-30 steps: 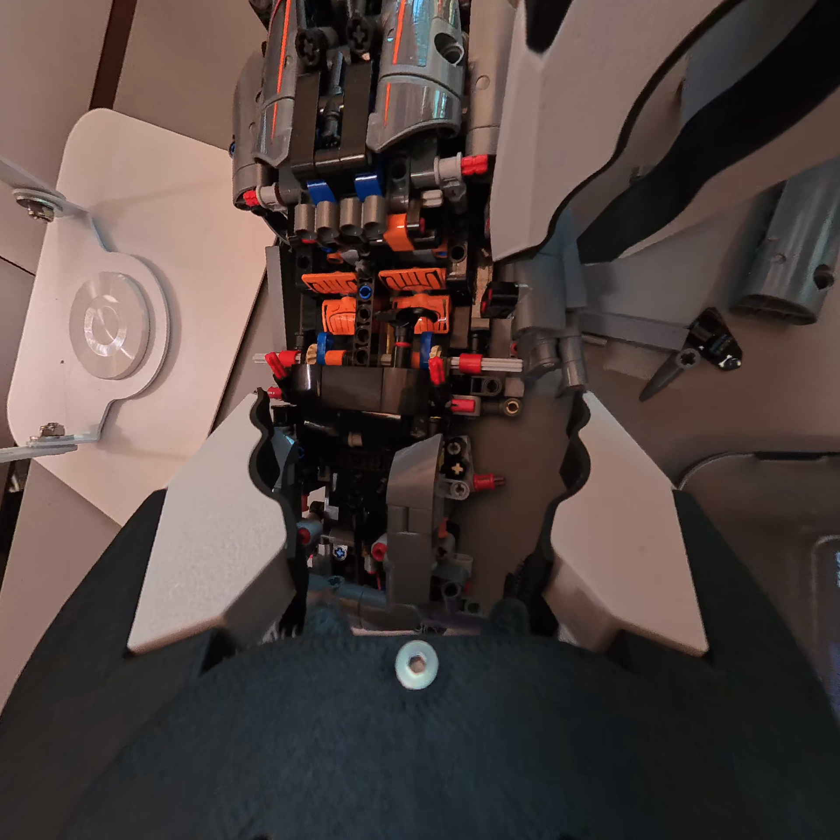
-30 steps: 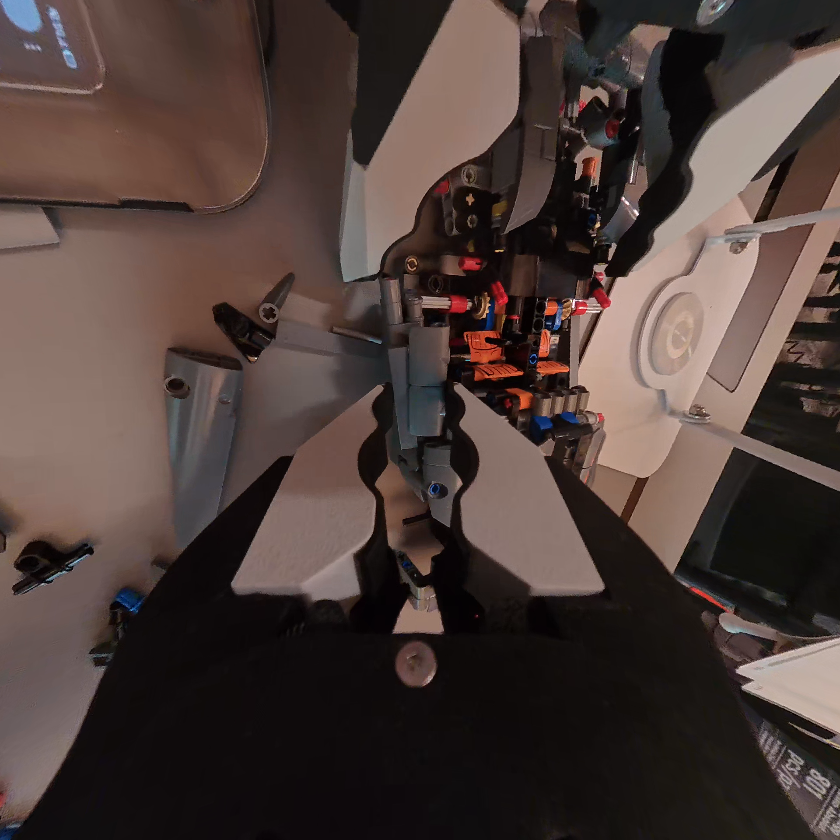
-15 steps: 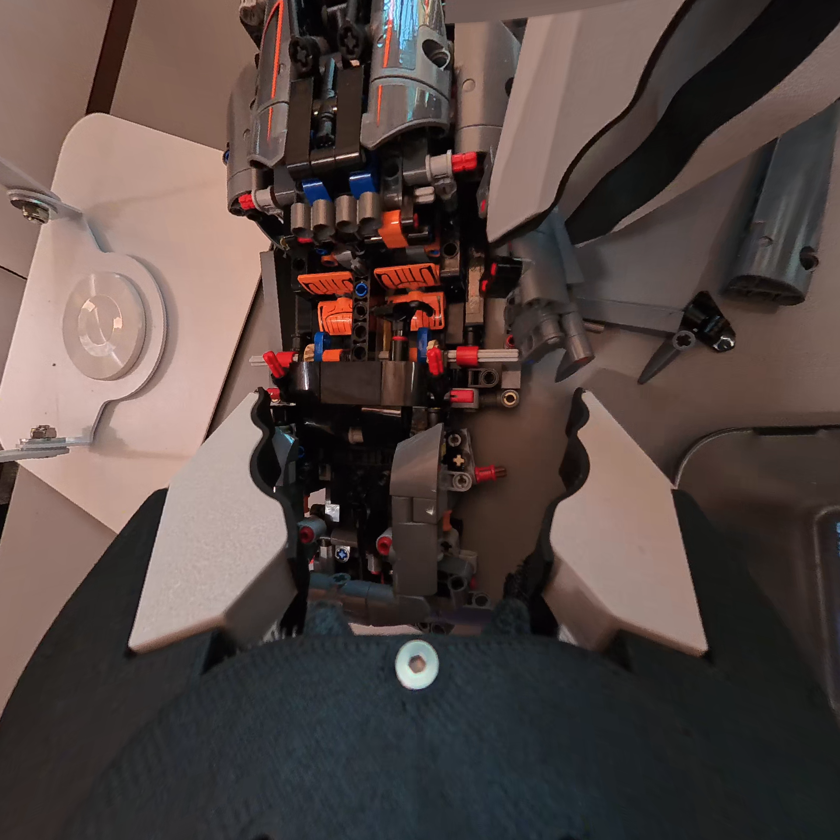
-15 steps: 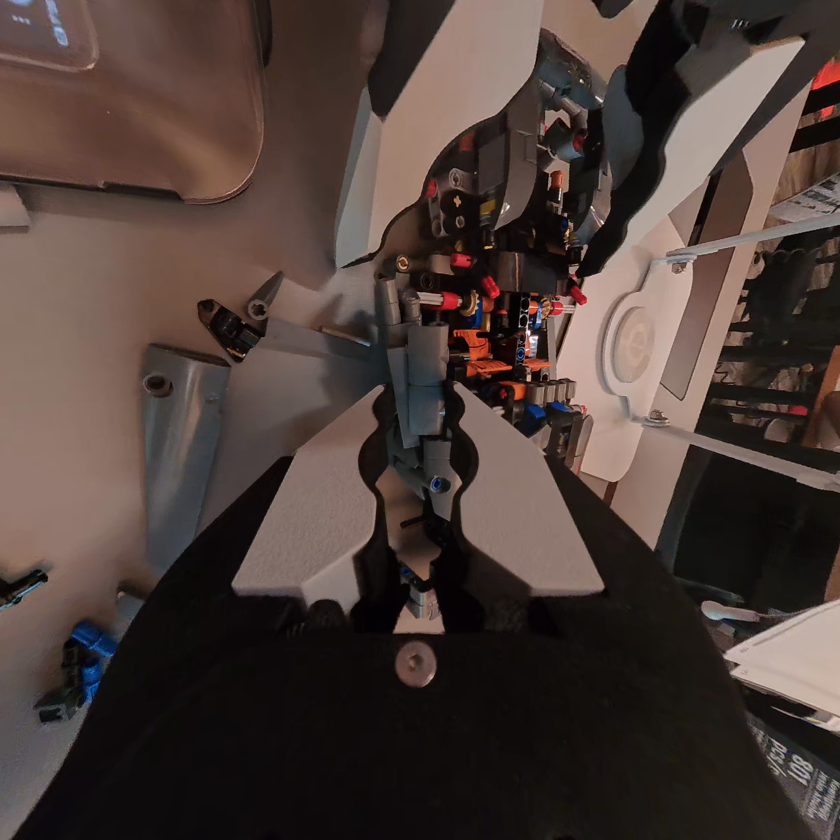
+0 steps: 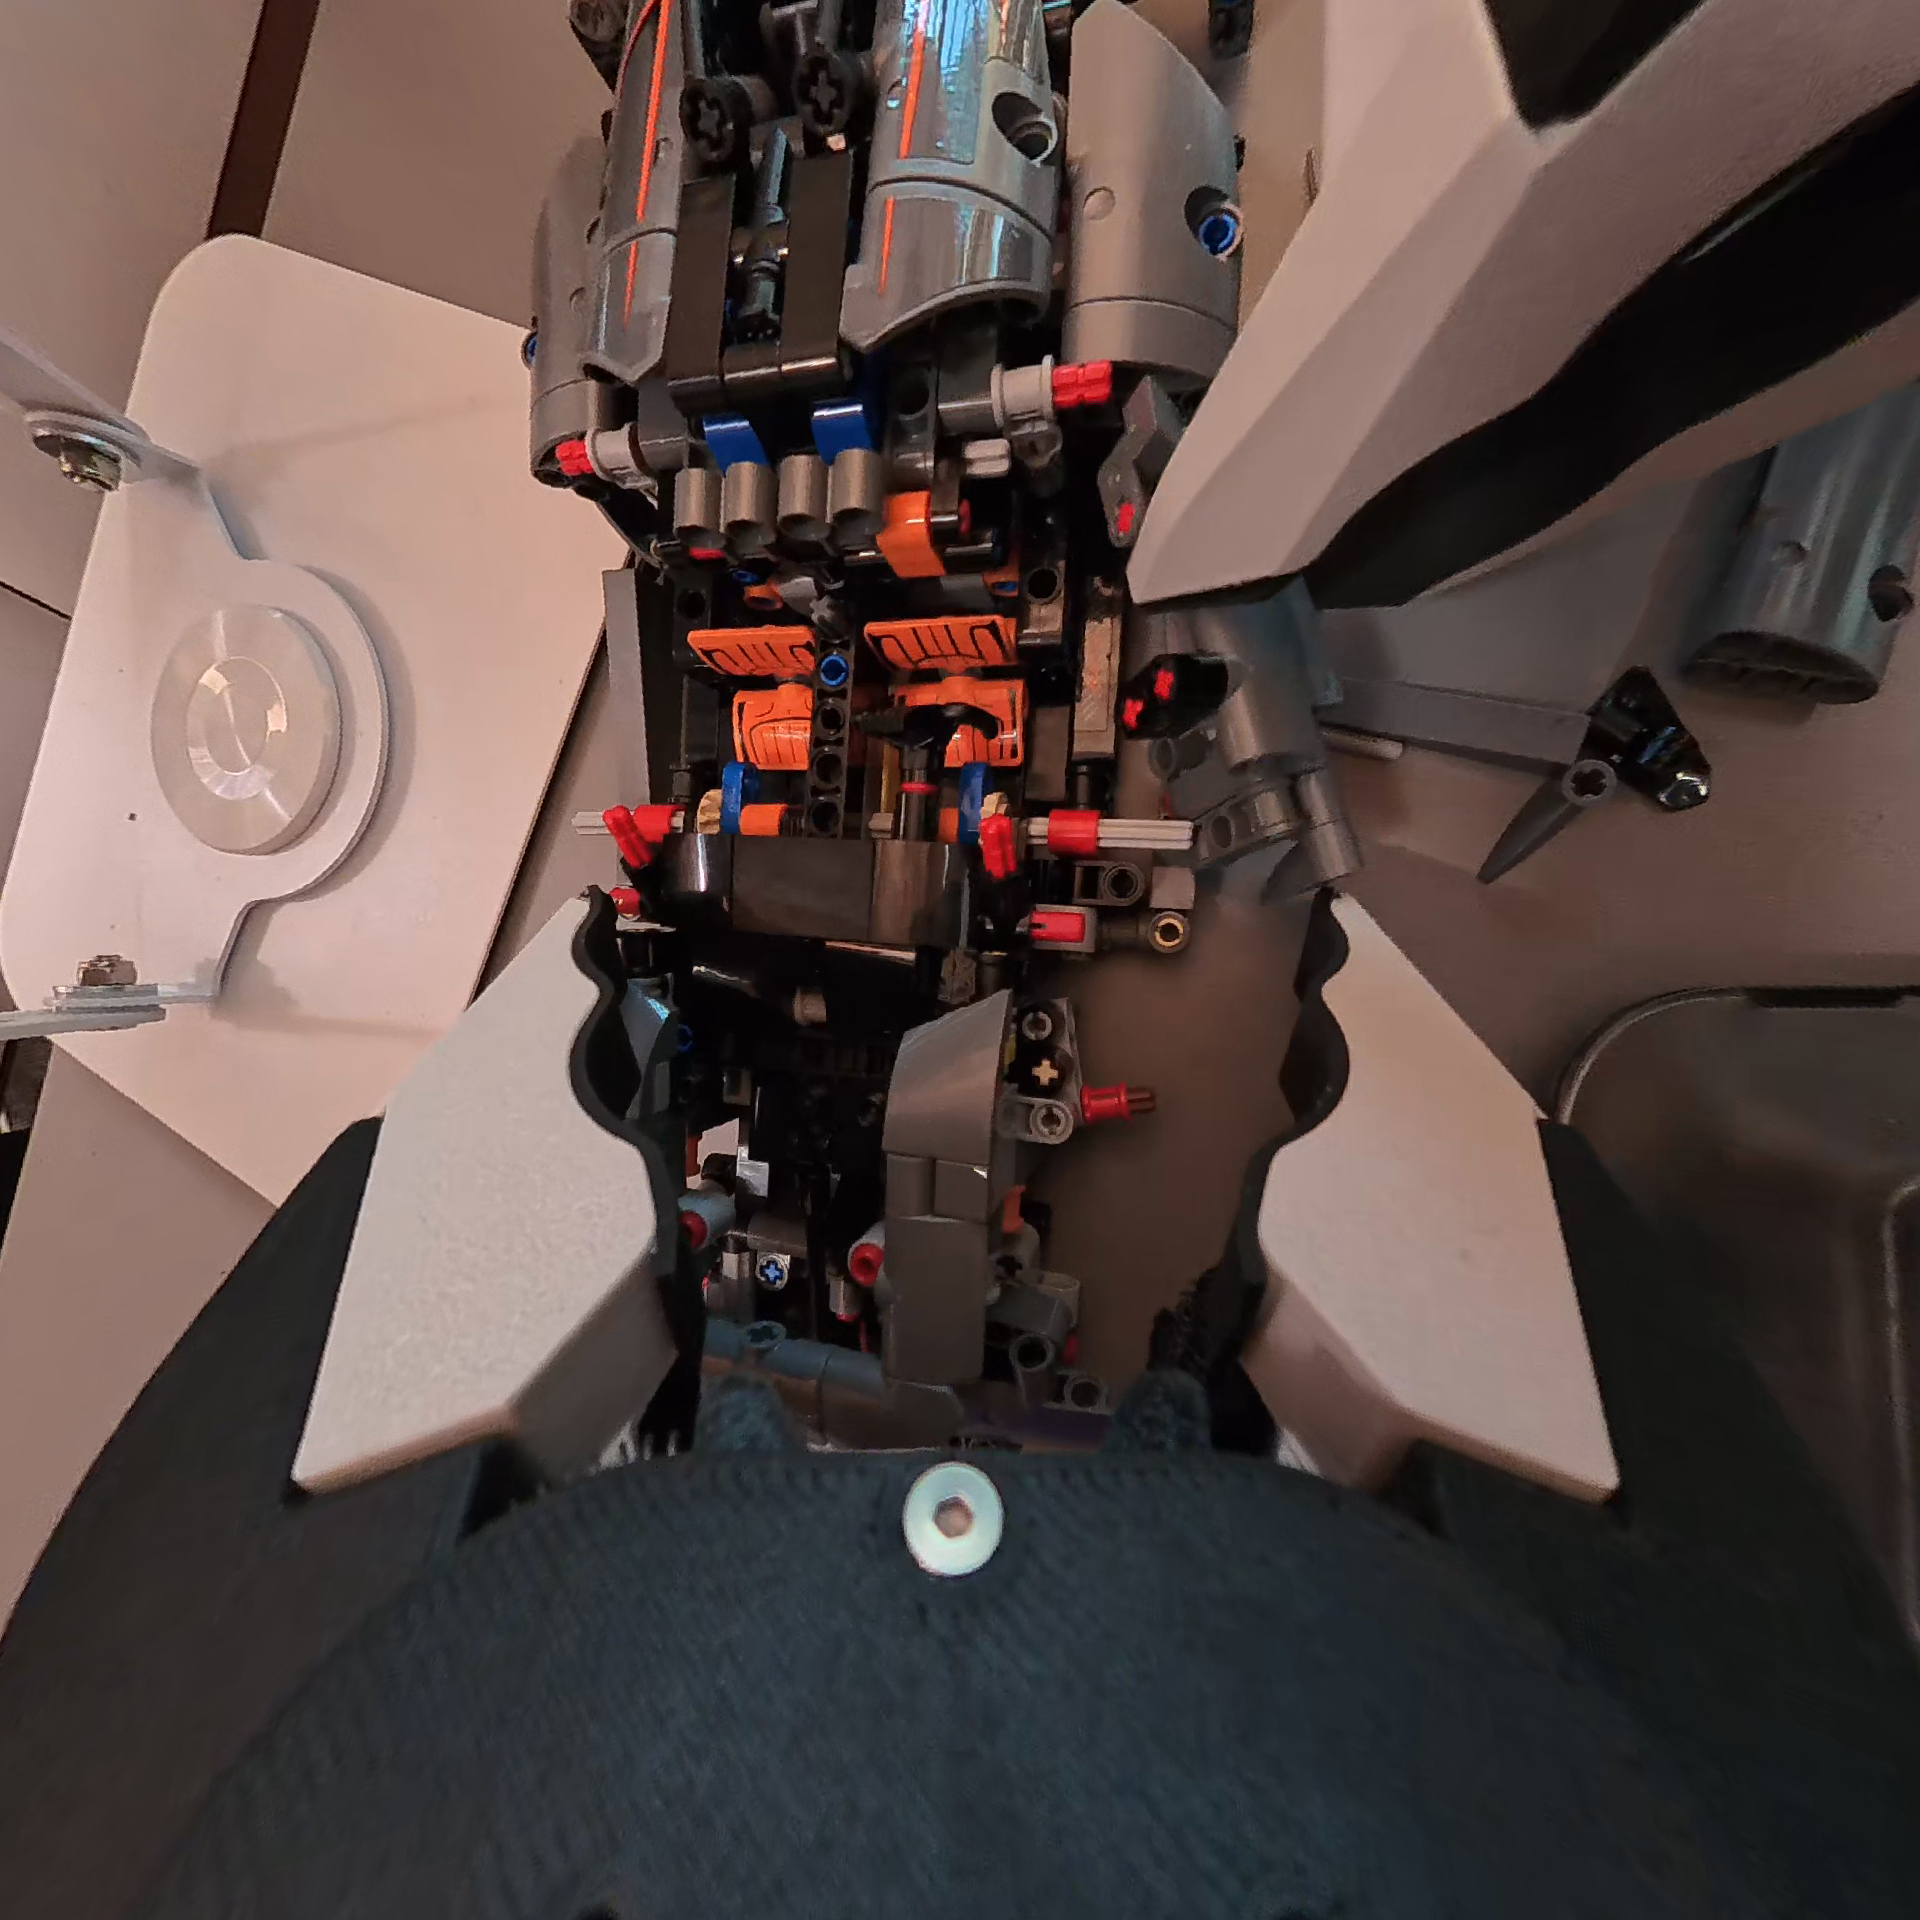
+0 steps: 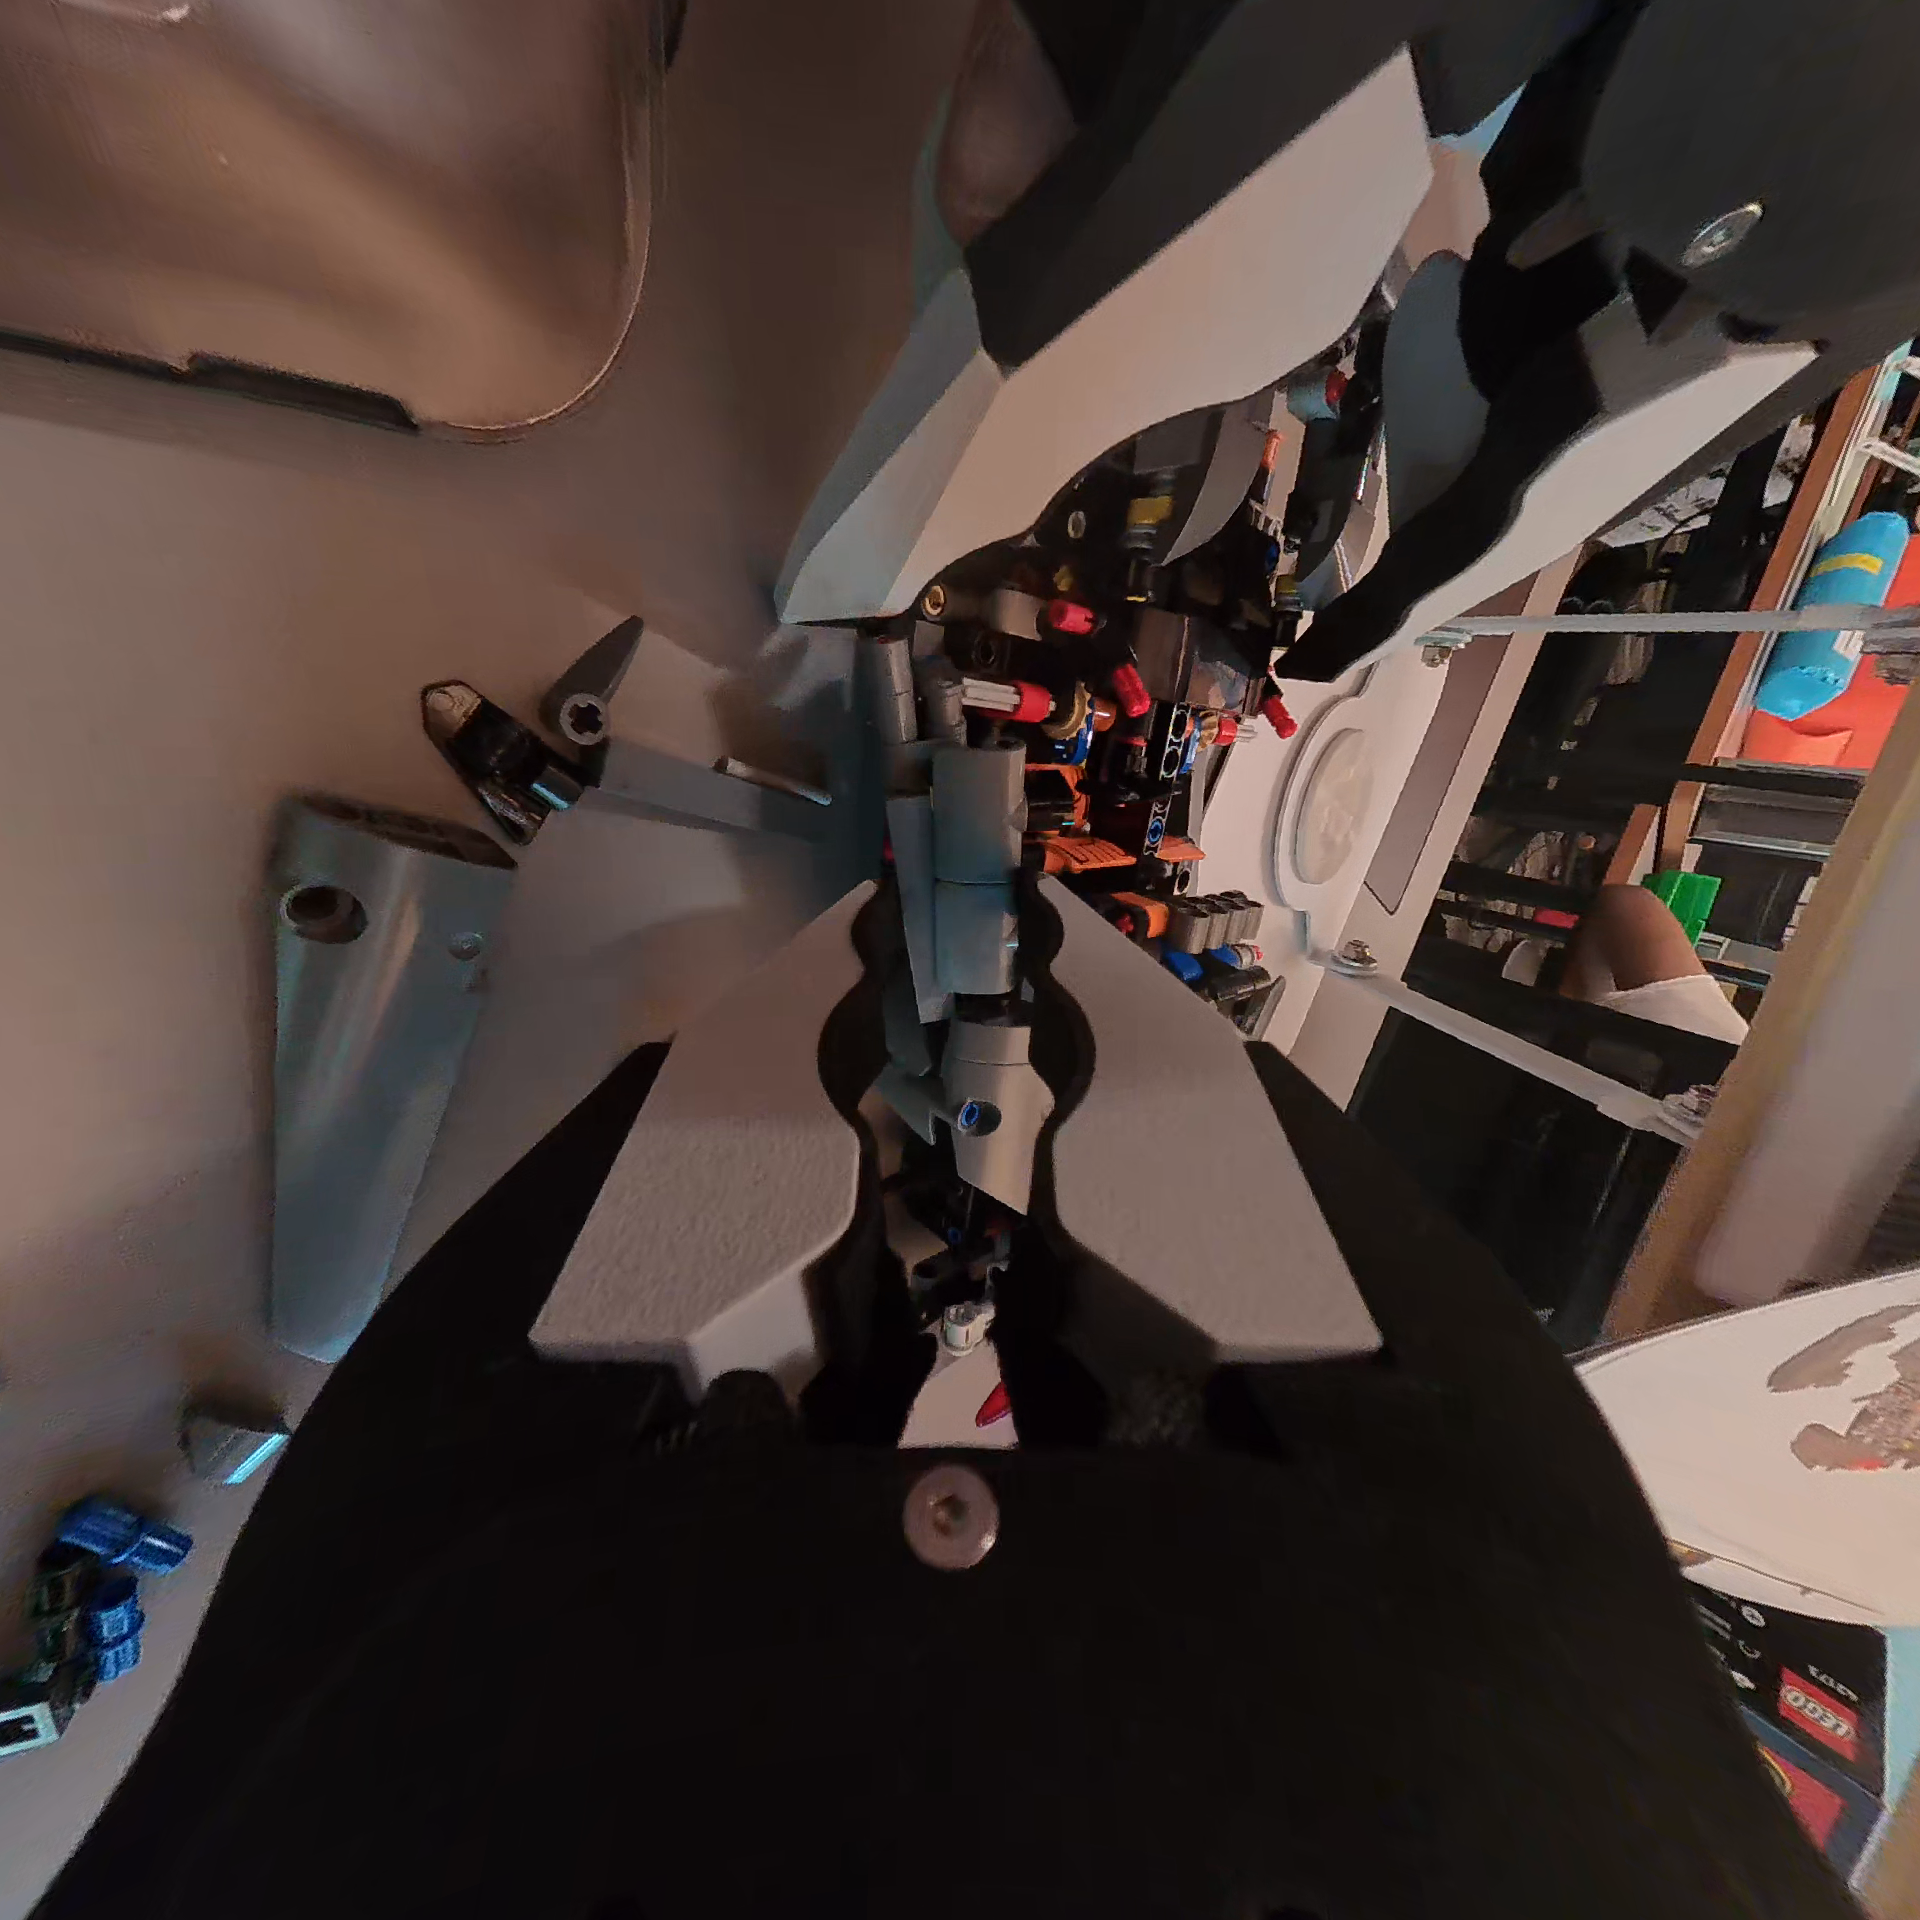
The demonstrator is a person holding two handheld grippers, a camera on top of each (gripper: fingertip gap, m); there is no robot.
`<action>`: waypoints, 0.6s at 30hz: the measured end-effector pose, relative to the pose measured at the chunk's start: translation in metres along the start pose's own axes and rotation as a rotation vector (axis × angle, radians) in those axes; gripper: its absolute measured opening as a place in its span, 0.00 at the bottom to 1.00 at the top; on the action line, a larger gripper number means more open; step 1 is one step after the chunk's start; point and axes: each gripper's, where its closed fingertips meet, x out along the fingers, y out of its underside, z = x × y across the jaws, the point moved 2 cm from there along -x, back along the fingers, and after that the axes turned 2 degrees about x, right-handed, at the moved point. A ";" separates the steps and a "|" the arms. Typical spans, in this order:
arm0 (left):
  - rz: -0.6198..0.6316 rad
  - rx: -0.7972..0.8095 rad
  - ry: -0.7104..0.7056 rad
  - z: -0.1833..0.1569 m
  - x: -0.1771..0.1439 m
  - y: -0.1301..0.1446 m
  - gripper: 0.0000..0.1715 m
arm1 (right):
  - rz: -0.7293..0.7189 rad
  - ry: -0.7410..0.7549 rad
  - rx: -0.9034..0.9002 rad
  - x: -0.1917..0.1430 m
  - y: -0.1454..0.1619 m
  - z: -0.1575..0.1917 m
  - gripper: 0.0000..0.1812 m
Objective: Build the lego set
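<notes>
Left wrist view: left gripper (image 5: 956, 1039) with fingers (image 5: 488, 1174) spread wide either side of the lego model (image 5: 862, 748), which lies lengthwise on the grey tabletop (image 5: 1766, 914); left finger against the model's flank, right finger apart from it with bare tabletop between. Model mostly black and dark grey, with orange panels, red pins and blue pins; curved grey shells at the far end. Right gripper (image 5: 1226, 582) entering from upper right, tips at the model's right edge. Loose on the tabletop to the right: small black connector (image 5: 1642, 743), dark grey curved panel (image 5: 1808, 582). White plate with a clear disc (image 5: 239, 717) to the left. Right wrist view: right gripper (image 6: 951, 935) with fingers (image 6: 727, 1122) narrowed onto a grey panel section (image 6: 971, 894) at the model's side, pads touching it on both sides. Left gripper (image 6: 1049, 613) beyond, straddling the far part of the lego model (image 6: 1122, 748). Loose on the tabletop (image 6: 156, 623) to the left: black connector (image 6: 488, 748), curved grey panel (image 6: 353, 1060), cluster of blue pieces (image 6: 99, 1590) at lower left. White paper sheet (image 6: 1787, 1455) at lower right.
</notes>
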 end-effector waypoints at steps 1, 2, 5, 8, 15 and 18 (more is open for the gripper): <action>0.003 0.003 -0.003 0.000 0.000 0.000 0.73 | 0.002 0.002 -0.004 0.000 0.000 0.000 0.11; 0.007 0.005 -0.005 0.000 0.000 0.000 0.73 | 0.003 0.005 -0.007 0.000 0.000 0.000 0.11; 0.005 0.004 -0.003 0.000 0.000 0.000 0.73 | -0.012 0.001 0.004 0.001 0.000 0.000 0.11; 0.002 0.001 -0.001 0.000 0.000 0.000 0.73 | -0.014 -0.013 0.025 0.002 0.001 0.001 0.11; 0.007 0.003 -0.007 0.000 0.000 0.000 0.73 | 0.007 -0.017 0.027 0.002 0.000 0.001 0.11; 0.007 0.005 -0.006 0.000 0.000 0.001 0.73 | -0.010 -0.019 0.033 0.001 -0.001 0.000 0.11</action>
